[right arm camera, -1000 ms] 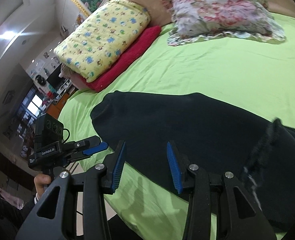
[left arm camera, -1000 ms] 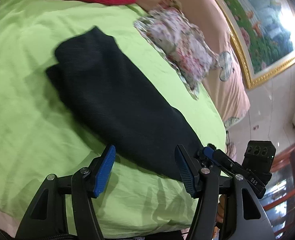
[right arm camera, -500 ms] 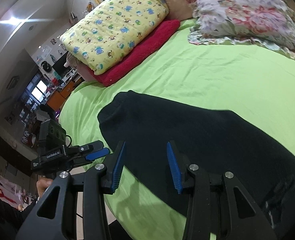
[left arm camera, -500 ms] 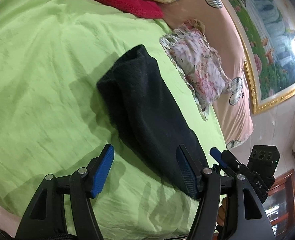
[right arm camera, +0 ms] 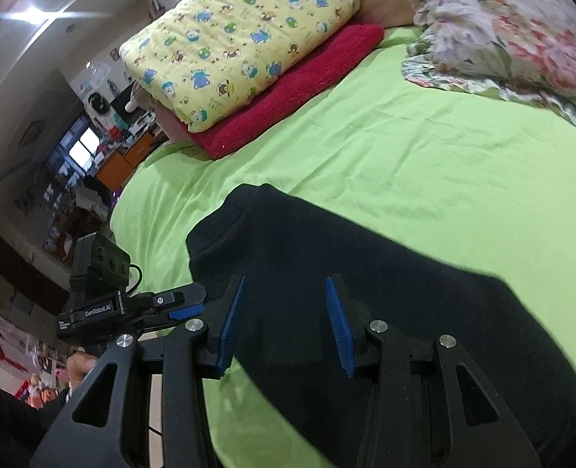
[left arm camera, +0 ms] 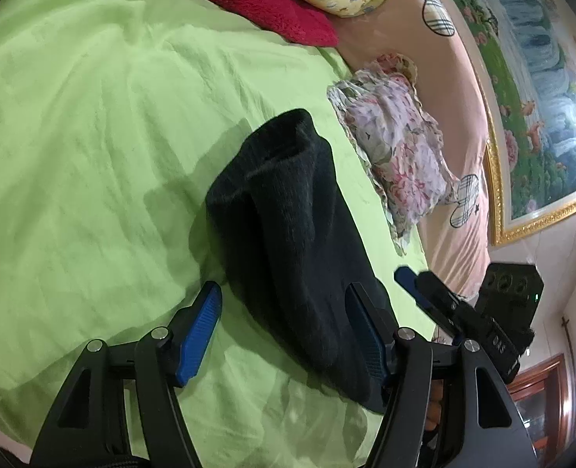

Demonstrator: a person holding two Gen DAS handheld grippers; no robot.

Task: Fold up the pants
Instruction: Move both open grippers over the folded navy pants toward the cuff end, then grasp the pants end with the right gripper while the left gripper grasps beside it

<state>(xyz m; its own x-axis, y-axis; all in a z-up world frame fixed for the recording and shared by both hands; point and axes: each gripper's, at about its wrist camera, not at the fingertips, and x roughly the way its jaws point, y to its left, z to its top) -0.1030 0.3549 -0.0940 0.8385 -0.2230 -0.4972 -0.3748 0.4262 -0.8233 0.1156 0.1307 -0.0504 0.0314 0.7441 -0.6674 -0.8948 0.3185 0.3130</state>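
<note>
Lying folded lengthwise on the lime-green bed sheet (left arm camera: 93, 156), the dark navy knit pants (left arm camera: 288, 241) stretch from the centre of the left wrist view down toward its lower right. The left gripper (left arm camera: 288, 327) hangs over their near end with its blue-padded jaws spread wide: the cloth passes under the right-hand jaw, while the left-hand one stands over bare sheet, clear of the fabric. Nothing is pinched there. In the right wrist view the pants (right arm camera: 365, 273) fill the lower middle and right of the frame, and the right gripper (right arm camera: 284, 319) sits above them, jaws parted with only dark cloth showing in the gap behind them; no fold is caught between the pads. At the lower left of that view a hand (right arm camera: 78, 366) grips the other tool's handle. Up top, a yellow cartoon-print quilt (right arm camera: 241, 39) rests on a folded red fleece blanket (right arm camera: 295, 89), and a floral ruffled pillow (left arm camera: 397, 156) lies just beside the pants.
</note>
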